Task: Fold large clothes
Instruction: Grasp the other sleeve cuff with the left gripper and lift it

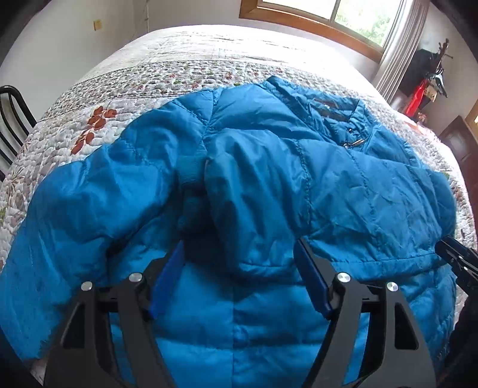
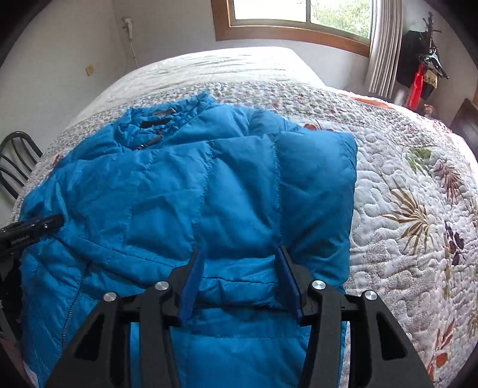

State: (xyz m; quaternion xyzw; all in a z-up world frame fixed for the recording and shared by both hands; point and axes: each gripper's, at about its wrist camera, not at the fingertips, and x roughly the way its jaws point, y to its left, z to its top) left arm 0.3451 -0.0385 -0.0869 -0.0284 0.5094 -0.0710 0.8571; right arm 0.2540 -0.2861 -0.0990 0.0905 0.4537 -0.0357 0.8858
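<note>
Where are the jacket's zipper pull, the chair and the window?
zipper pull (image 1: 355,143), left wrist view, metal tab
chair (image 2: 15,161), right wrist view, curved back rails
window (image 2: 298,12), right wrist view, glass pane

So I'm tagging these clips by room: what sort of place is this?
Most likely a home bedroom: a bed under a floral quilt, a blue puffer jacket spread on it, and a wood-framed window with a curtain.

Daylight only, coming from the window (image 1: 325,18) at the far wall. It blows out to white and washes the far end of the bedspread (image 2: 227,68). The blue jacket (image 1: 269,185) is evenly lit with soft shadows in its folds. Strong fisheye bending, black vignette in the corners. Slight softness at the edges.
</note>
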